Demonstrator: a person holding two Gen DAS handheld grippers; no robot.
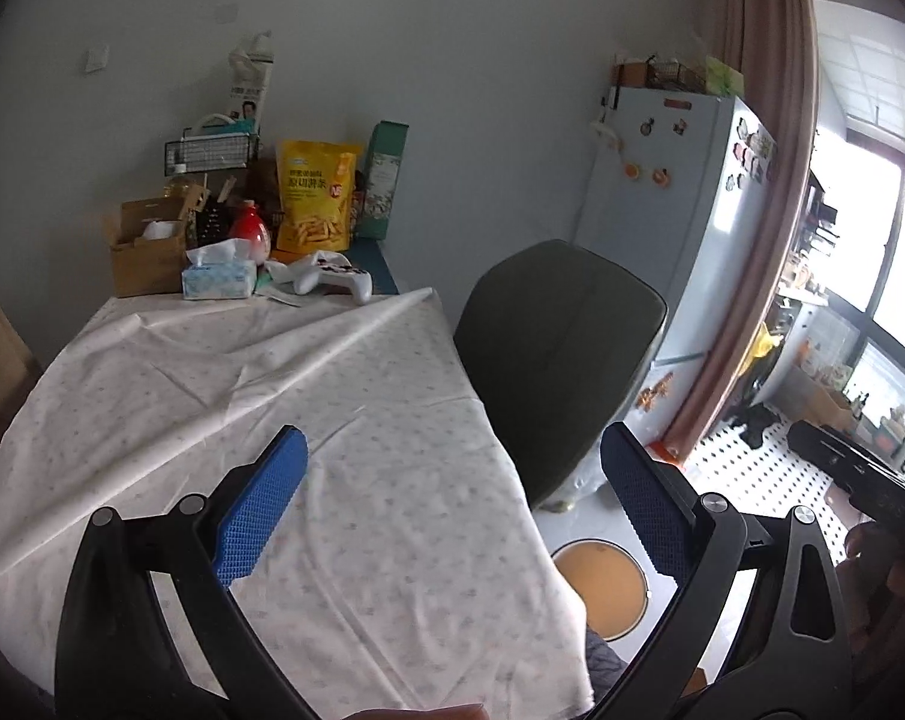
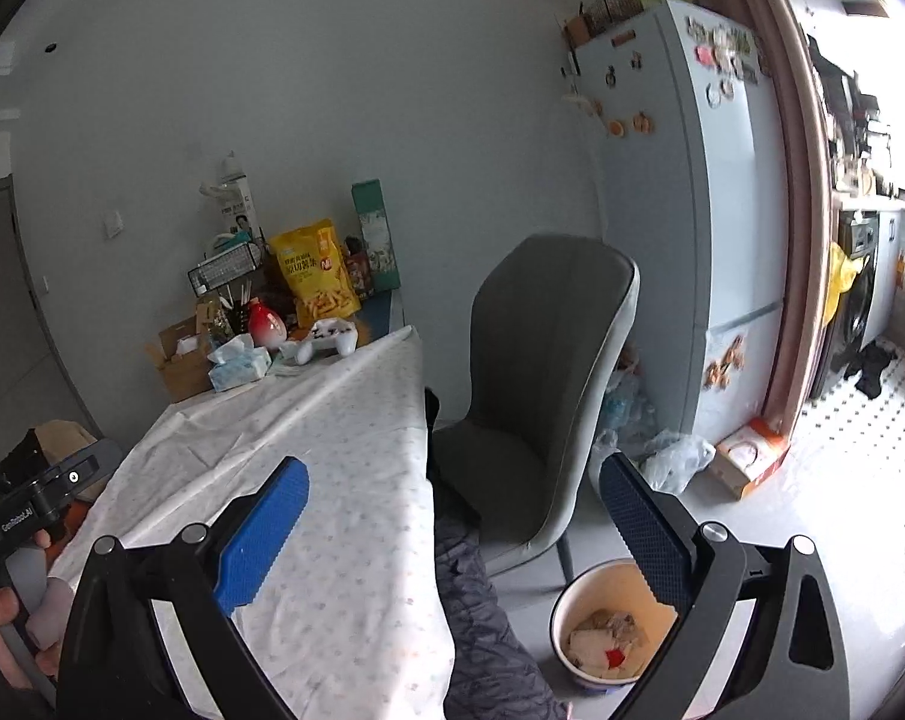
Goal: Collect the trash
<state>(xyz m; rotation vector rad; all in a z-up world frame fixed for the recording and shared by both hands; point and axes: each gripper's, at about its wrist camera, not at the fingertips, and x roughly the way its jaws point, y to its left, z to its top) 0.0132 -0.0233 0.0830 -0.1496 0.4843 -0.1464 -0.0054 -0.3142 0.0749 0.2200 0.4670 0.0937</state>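
Note:
A round trash bin (image 2: 608, 630) stands on the floor beside the table, holding crumpled paper and a red scrap (image 2: 614, 657). In the left wrist view the bin (image 1: 602, 591) shows past the table edge, its contents hidden. My left gripper (image 1: 452, 504) is open and empty above the white tablecloth (image 1: 272, 396). My right gripper (image 2: 452, 516) is open and empty, over the table's right edge and the chair, with the bin under its right finger (image 2: 644, 528). No loose trash shows on the cloth.
A grey chair (image 2: 542, 396) stands by the table's right side. The far end holds a tissue box (image 1: 218, 279), white game controller (image 1: 332, 282), yellow snack bag (image 1: 314, 204), cardboard box (image 1: 146, 246). A fridge (image 1: 674, 228) and plastic bags (image 2: 674, 456) lie beyond.

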